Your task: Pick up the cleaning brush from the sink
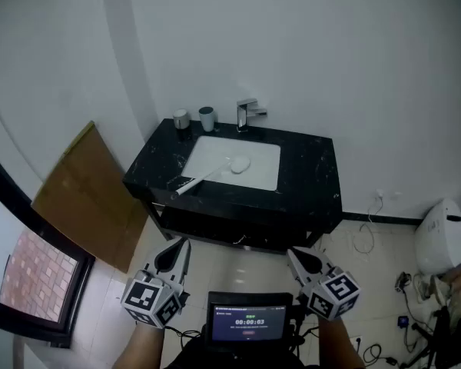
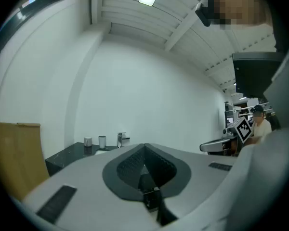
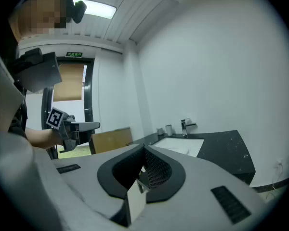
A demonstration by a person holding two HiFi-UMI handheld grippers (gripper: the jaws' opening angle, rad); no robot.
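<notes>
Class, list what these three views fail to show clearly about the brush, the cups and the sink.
- cleaning brush: head view, too small to tell its bristles; left gripper view, hidden behind the body of the left gripper.
- left cup and right cup: every view, too small to see contents.
- sink drain: head view, too small to find.

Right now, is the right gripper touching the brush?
Apart. The head view shows the right gripper held low, floor and counter separating it from the cleaning brush in the sink.
</notes>
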